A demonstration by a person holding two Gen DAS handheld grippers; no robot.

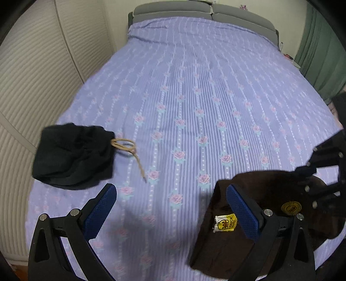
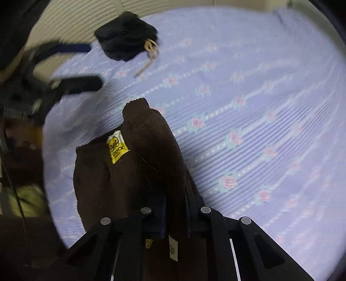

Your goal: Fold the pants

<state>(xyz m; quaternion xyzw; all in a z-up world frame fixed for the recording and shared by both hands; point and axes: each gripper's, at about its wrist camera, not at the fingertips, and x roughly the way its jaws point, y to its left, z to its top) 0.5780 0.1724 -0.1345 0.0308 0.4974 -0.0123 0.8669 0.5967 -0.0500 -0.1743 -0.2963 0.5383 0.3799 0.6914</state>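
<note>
Dark brown corduroy pants [image 1: 255, 190] with a yellow duck label [image 1: 225, 222] lie bunched at the near right of the bed. My right gripper [image 2: 175, 207] is shut on a fold of the brown pants [image 2: 151, 140] and holds it up off the sheet. It also shows at the right edge of the left wrist view [image 1: 320, 170]. My left gripper [image 1: 170, 203] is open and empty above the sheet, just left of the pants. It appears blurred in the right wrist view [image 2: 90, 64].
A folded black garment [image 1: 73, 155] with a tan drawstring [image 1: 129, 149] lies at the near left of the purple flowered bed sheet [image 1: 194, 97]. A ribbed white wardrobe [image 1: 32, 75] stands left of the bed. A grey headboard [image 1: 205, 10] is at the far end.
</note>
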